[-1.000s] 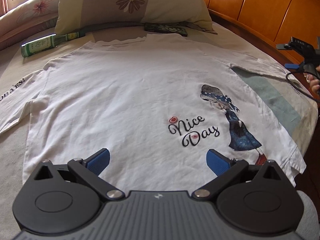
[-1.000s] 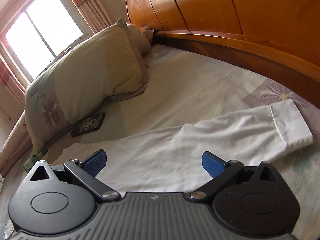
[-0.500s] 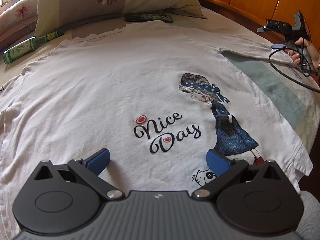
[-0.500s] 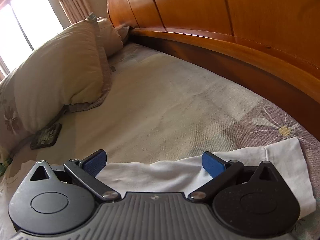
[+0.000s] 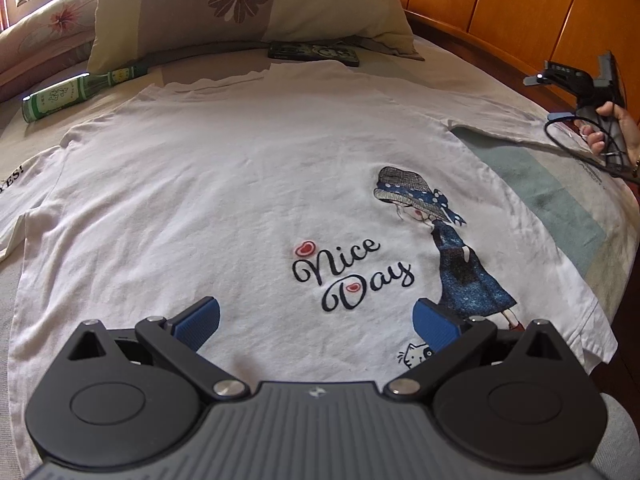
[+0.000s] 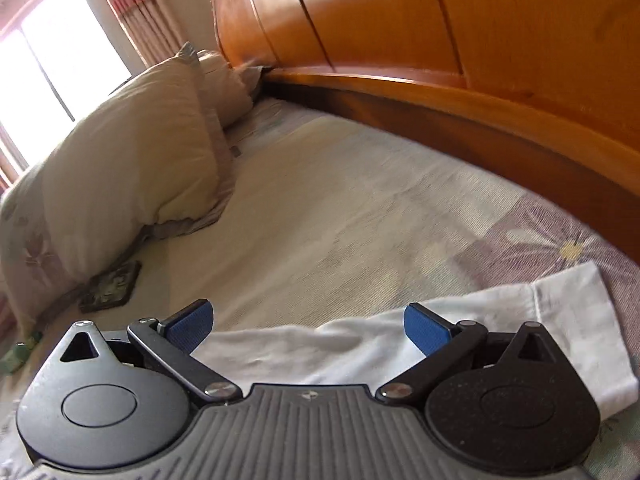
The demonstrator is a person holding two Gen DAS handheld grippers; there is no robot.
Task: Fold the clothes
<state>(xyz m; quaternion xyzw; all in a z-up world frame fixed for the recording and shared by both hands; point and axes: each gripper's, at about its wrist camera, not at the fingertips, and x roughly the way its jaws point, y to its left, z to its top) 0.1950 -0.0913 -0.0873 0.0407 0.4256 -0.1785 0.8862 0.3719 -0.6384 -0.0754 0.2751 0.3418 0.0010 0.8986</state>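
You see a white cotton long-sleeved T-shirt (image 5: 240, 200) lying flat and face up on the bed, hem nearest you and neckline toward the pillows. Its front shows a cartoon girl in a blue dress and spotted hat, a small cat, and black script reading "Nice Day" with two red hearts. Both sleeves stretch out sideways. Its right-hand white sleeve (image 6: 560, 320) lies flat, cuff end outward, with light wrinkles.
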